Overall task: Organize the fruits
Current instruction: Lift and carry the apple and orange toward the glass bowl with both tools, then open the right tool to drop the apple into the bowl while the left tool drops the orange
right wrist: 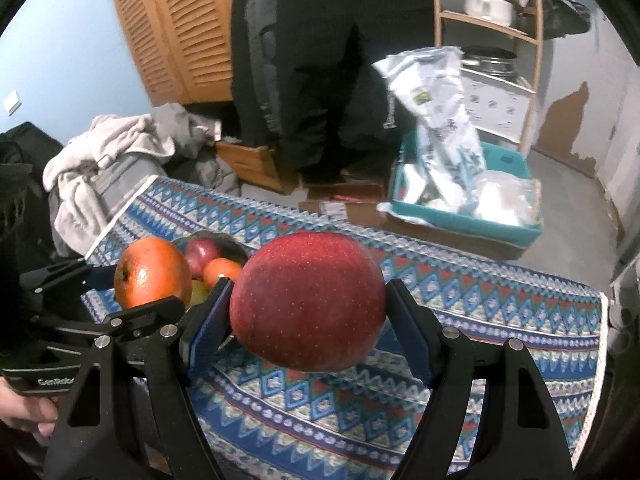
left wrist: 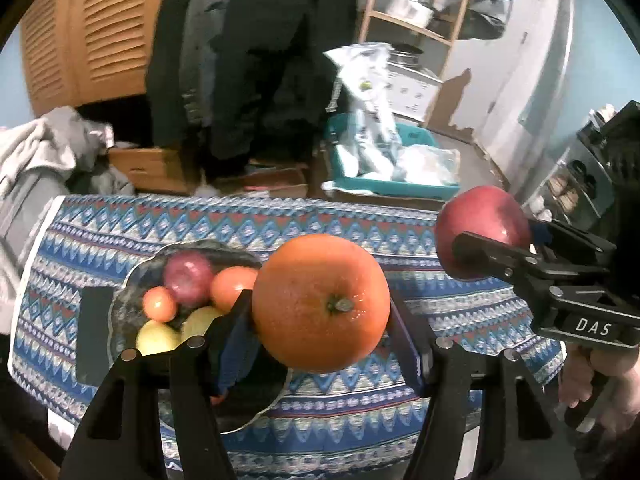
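My left gripper (left wrist: 322,320) is shut on a large orange (left wrist: 320,302) and holds it above the patterned tablecloth (left wrist: 360,412), just right of a glass bowl (left wrist: 132,280). The bowl holds a red apple (left wrist: 188,278), small oranges (left wrist: 232,286) and yellow fruits (left wrist: 156,338). My right gripper (right wrist: 308,316) is shut on a red apple (right wrist: 308,300), held above the cloth (right wrist: 500,320). In the left wrist view that apple (left wrist: 480,236) is at right. In the right wrist view the orange (right wrist: 152,272) and bowl (right wrist: 228,246) are at left.
A teal bin (left wrist: 400,188) with plastic bags stands on the floor beyond the table. Cardboard boxes (left wrist: 152,164) and a pile of clothes (left wrist: 48,152) lie behind the table's far left. Dark hanging coats (left wrist: 256,48) and a wooden shelf (left wrist: 440,20) are further back.
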`<state>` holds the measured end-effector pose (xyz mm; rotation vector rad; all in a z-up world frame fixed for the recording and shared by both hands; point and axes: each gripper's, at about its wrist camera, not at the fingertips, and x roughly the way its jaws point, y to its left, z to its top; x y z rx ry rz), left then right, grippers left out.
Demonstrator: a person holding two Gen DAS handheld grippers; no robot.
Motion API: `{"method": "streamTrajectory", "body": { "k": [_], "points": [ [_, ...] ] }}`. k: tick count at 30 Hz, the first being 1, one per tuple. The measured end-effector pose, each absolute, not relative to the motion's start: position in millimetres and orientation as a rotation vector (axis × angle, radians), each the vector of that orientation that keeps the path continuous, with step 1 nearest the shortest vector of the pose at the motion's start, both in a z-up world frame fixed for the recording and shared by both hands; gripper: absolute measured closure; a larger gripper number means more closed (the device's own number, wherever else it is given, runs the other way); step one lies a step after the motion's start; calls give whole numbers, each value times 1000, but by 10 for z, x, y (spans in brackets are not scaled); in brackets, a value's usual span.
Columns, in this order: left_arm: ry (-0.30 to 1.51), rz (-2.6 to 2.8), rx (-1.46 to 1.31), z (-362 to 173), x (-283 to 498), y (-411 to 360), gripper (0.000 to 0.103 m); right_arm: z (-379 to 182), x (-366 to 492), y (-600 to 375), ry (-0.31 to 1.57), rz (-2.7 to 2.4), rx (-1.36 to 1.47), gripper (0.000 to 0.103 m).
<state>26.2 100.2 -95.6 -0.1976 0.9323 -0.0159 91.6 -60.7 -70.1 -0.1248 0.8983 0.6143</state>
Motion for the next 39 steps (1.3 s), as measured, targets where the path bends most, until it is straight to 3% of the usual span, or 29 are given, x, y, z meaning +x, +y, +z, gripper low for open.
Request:
{"method": "streamTrajectory", "body": {
  "k": [21, 39],
  "points": [
    [1034, 183, -303, -1580, -54, 1995, 37, -1322, 981, 489, 1044, 740, -183, 27],
    [1200, 214, -339, -2193, -118, 2108, 37, -2021, 793, 898, 1191, 770, -314, 27]
  ]
}}
